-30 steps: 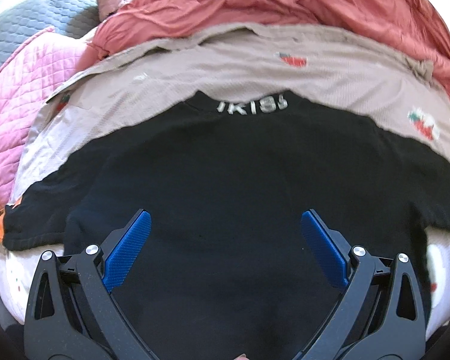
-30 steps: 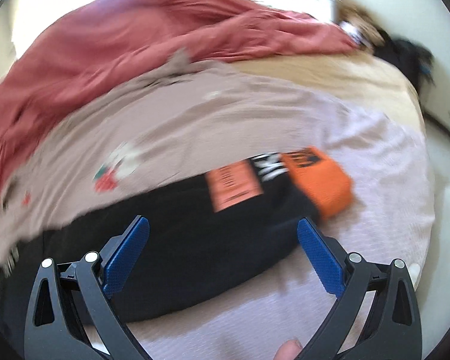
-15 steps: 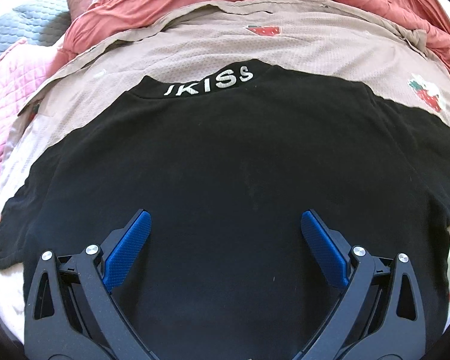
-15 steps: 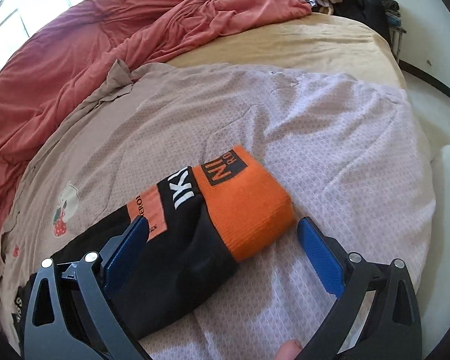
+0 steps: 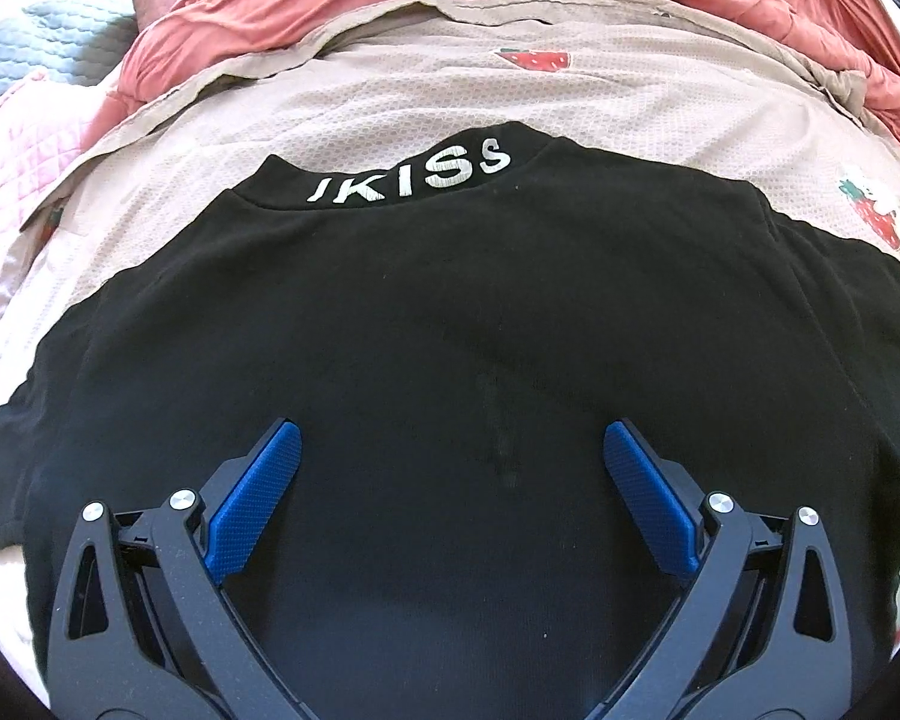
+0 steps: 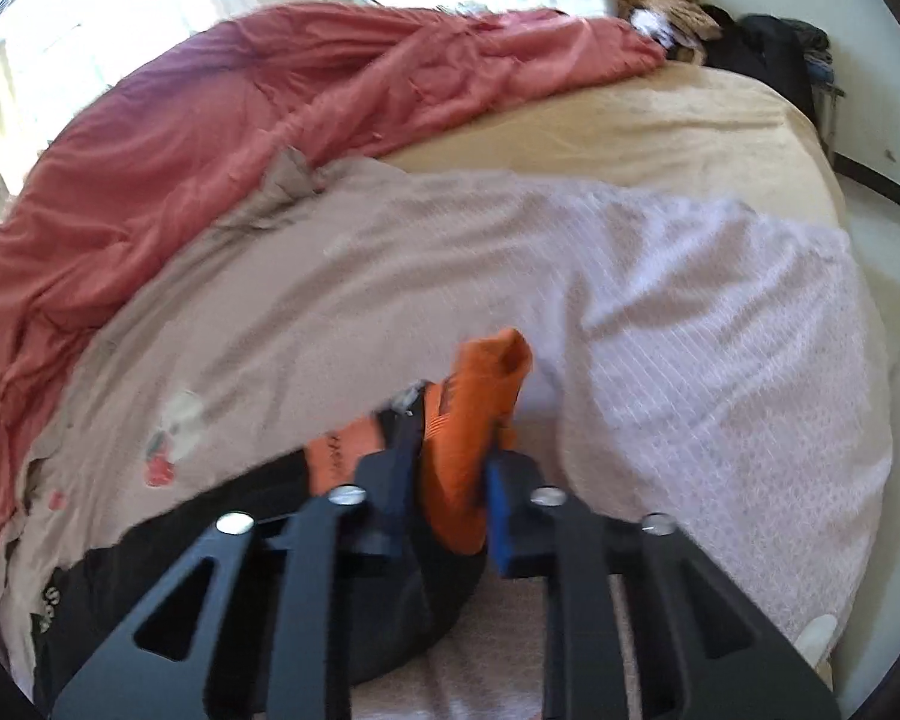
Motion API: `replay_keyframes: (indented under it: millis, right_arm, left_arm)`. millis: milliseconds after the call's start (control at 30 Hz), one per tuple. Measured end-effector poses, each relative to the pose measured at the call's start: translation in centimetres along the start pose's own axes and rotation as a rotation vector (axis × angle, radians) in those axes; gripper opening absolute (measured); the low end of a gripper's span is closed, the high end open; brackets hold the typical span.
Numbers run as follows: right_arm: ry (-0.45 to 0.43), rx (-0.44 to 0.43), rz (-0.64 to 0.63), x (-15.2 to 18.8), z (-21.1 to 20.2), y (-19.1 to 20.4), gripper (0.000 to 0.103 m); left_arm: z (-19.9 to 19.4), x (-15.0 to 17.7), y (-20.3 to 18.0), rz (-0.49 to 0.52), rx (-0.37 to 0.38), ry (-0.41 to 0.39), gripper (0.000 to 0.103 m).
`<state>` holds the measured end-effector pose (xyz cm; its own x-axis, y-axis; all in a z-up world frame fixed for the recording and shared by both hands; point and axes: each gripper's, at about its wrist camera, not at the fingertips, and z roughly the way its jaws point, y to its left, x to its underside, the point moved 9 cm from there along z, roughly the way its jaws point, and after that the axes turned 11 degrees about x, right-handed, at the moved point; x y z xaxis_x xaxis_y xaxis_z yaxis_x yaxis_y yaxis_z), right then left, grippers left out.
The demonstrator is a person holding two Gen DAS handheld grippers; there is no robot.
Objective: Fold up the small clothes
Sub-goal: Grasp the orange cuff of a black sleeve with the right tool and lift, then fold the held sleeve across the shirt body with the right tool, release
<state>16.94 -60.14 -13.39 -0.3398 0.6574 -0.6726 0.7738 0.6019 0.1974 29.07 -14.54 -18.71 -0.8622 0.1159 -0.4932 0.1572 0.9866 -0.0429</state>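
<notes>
A small black shirt [image 5: 450, 324] with white letters at its collar [image 5: 411, 177] lies flat on the bed, its back up. My left gripper [image 5: 447, 450] is open and hovers over the shirt's middle, holding nothing. In the right wrist view my right gripper [image 6: 450, 468] is shut on the shirt's orange sleeve cuff [image 6: 480, 396]. The cuff stands up between the blue pads. The black sleeve [image 6: 258, 552] trails down to the left of the gripper.
The shirt rests on a beige strawberry-print sheet [image 5: 570, 102]. A red duvet [image 6: 210, 120] is bunched at the far side. A pink quilt [image 5: 18, 138] lies at the left. A tan mattress cover [image 6: 660, 132] and dark clutter [image 6: 762, 42] lie beyond.
My right gripper went from open around the orange cuff to shut on it, and the cuff has lifted upright. My left gripper moved forward over the shirt and stayed open.
</notes>
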Motion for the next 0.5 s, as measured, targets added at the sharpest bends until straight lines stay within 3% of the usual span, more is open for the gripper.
replay_keyframes:
  millis: [167,500]
  right_arm:
    - [-0.069,-0.131,-0.118,0.2,-3.0,4.8,0.013]
    - [-0.101,-0.444,-0.374,5.0,-11.5,17.3,0.012]
  left_arm:
    - [-0.9,-0.7,0.4,-0.010,0.005,0.022,0.095]
    - [-7.1,-3.2,3.1,-0.038,0.021,-0.083,0.095]
